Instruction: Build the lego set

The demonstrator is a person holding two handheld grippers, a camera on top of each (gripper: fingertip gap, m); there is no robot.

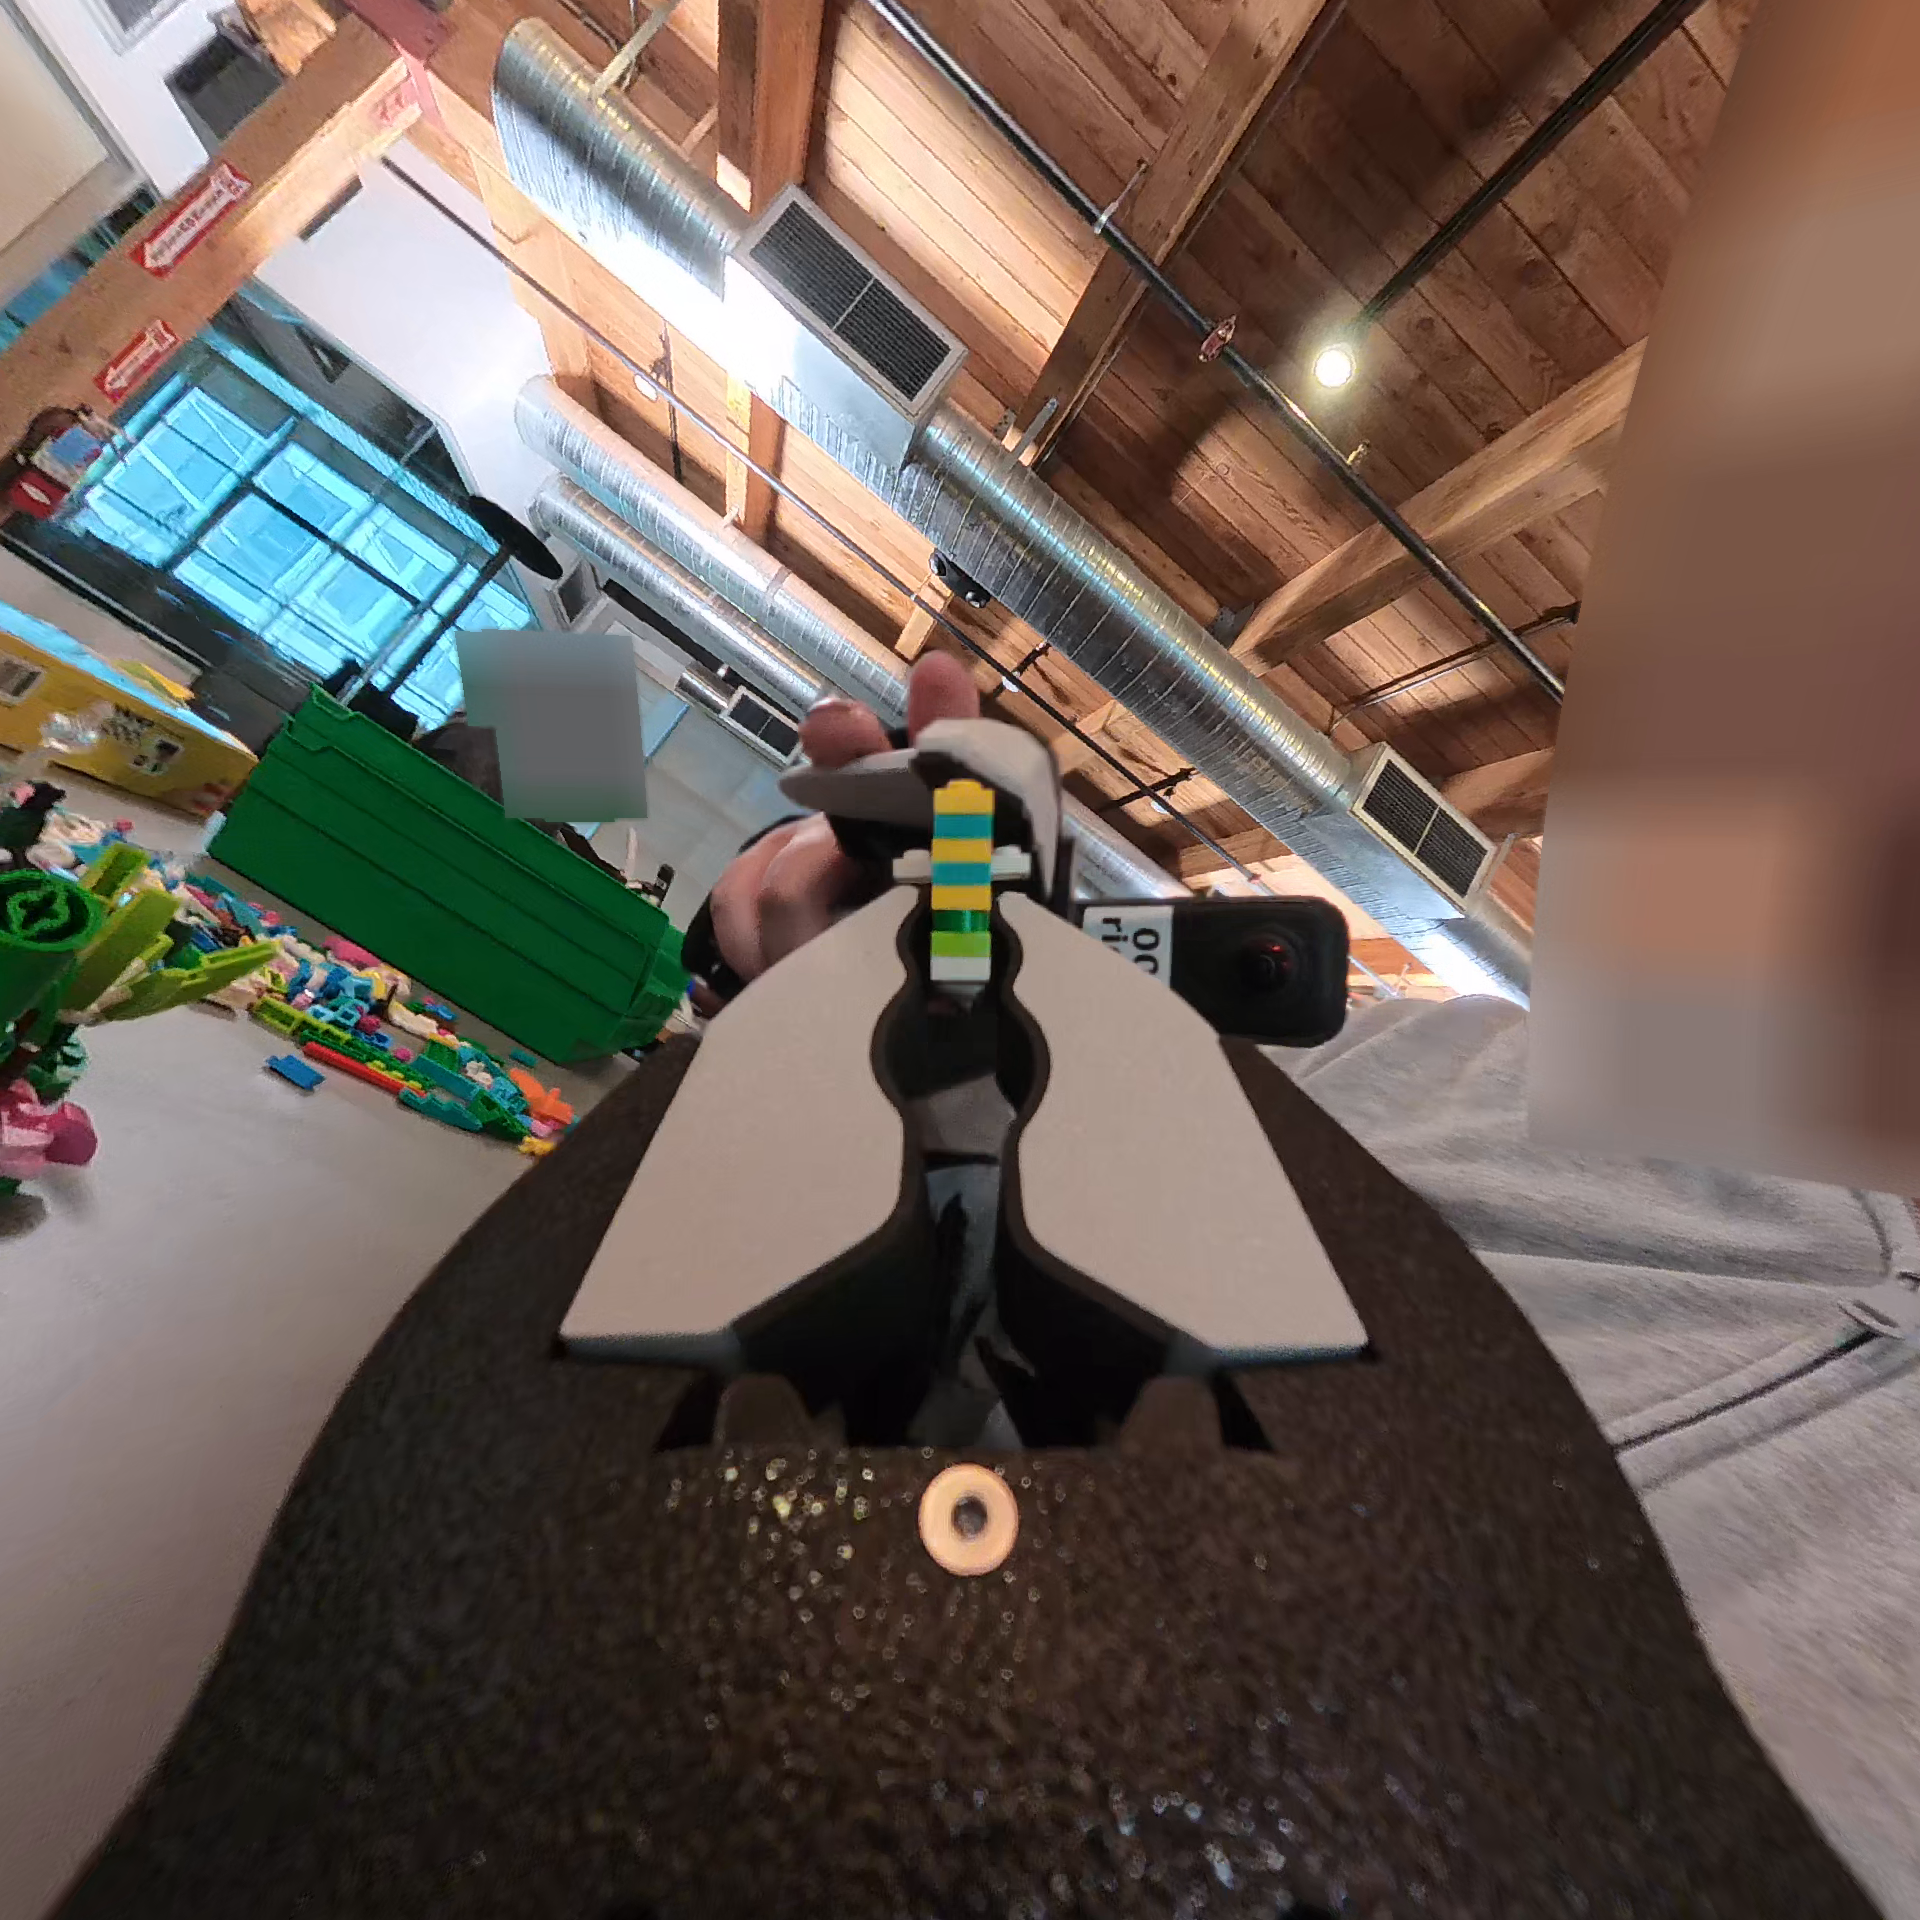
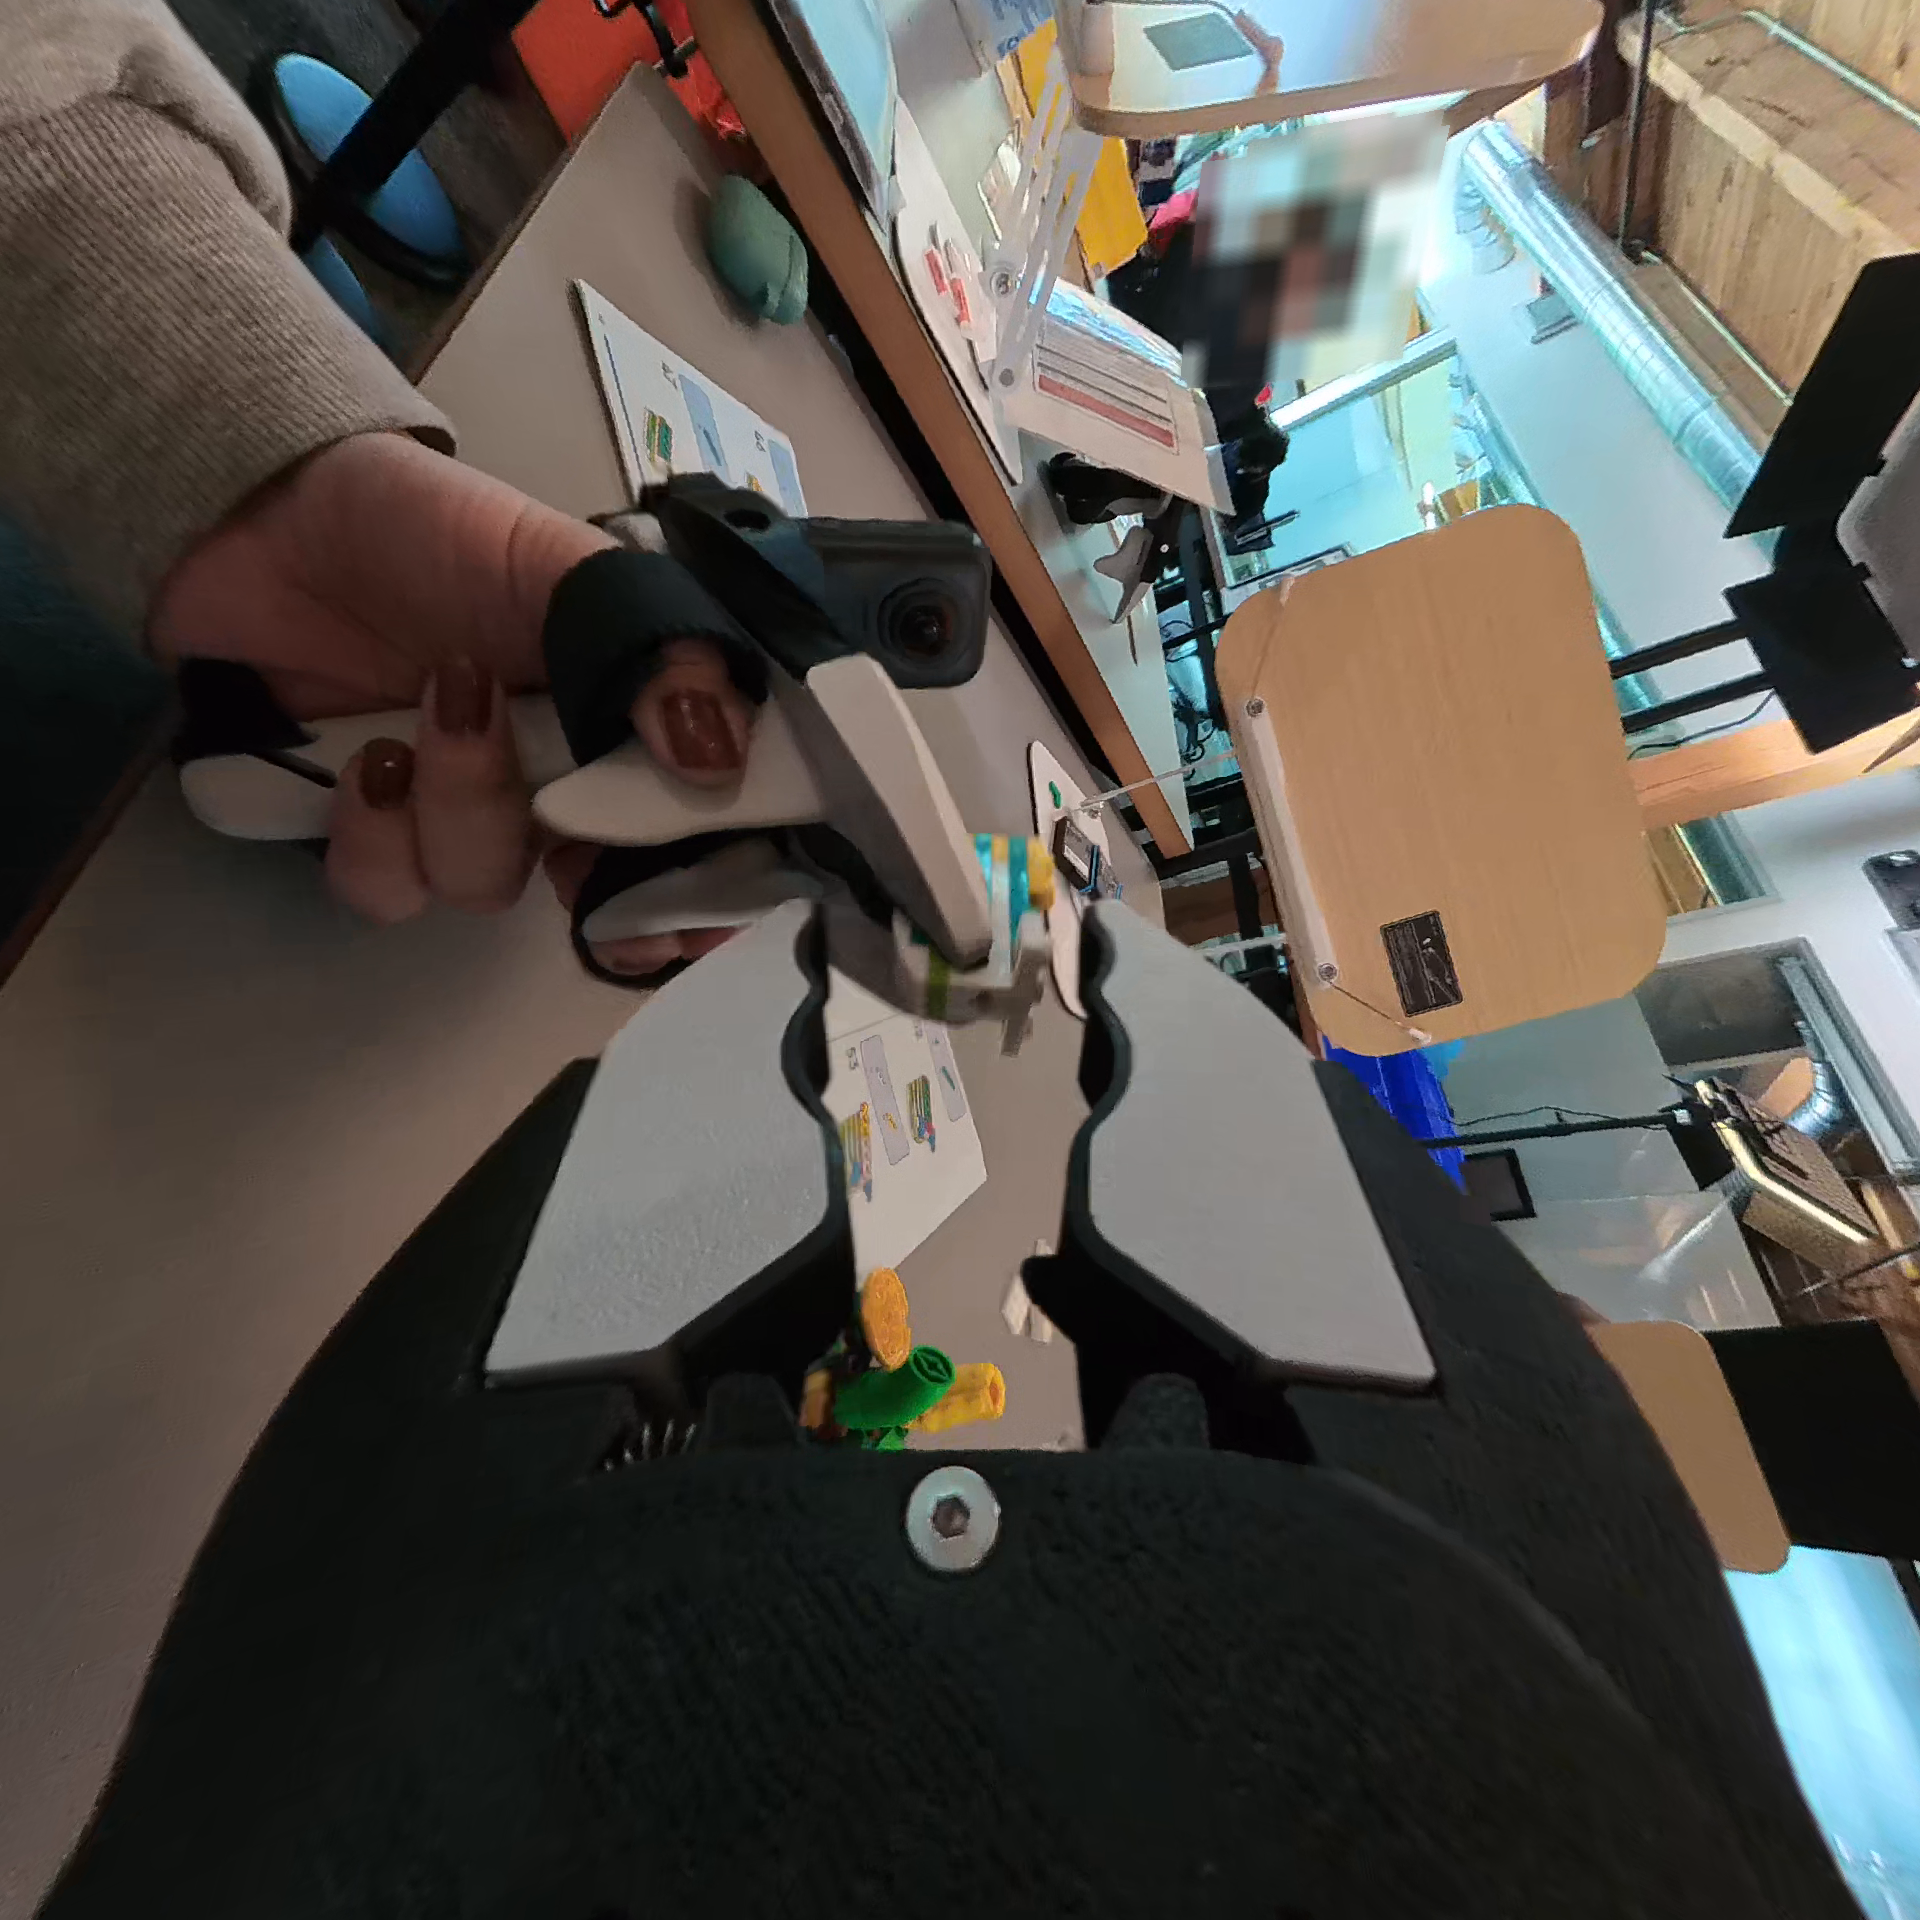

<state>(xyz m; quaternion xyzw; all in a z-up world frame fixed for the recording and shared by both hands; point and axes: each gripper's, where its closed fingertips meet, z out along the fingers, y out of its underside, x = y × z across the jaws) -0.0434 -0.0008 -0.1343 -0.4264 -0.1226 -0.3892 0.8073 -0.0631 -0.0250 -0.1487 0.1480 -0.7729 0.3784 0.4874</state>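
1. Left gripper is pinching one striped brick stack; both grey pads press on its lower green and white layers.
2. Stack's long axis runs straight out along the gripper's fingers, with the yellow end pointing away from it and the white end sunk between the fingertips. Visible bands above the pads: three yellow, two teal. One white cross-plate juts from both sides, just past the fingertips.
3. Right gripper is spread, its two fingers well apart and neither one touching the stack in the right wrist view. The stack's white-plate end sits in the gap between them, held there by the left gripper's fingers.
4. Beyond the left gripper's tips, a hand holds the right gripper, whose black camera lies to the right.
5. Left of the left gripper: one green bin, a scatter of loose bricks too many to count, and one yellow box farther off.
6. Behind the right gripper's fingers, on the table: two instruction sheets, and one small green-and-yellow build.
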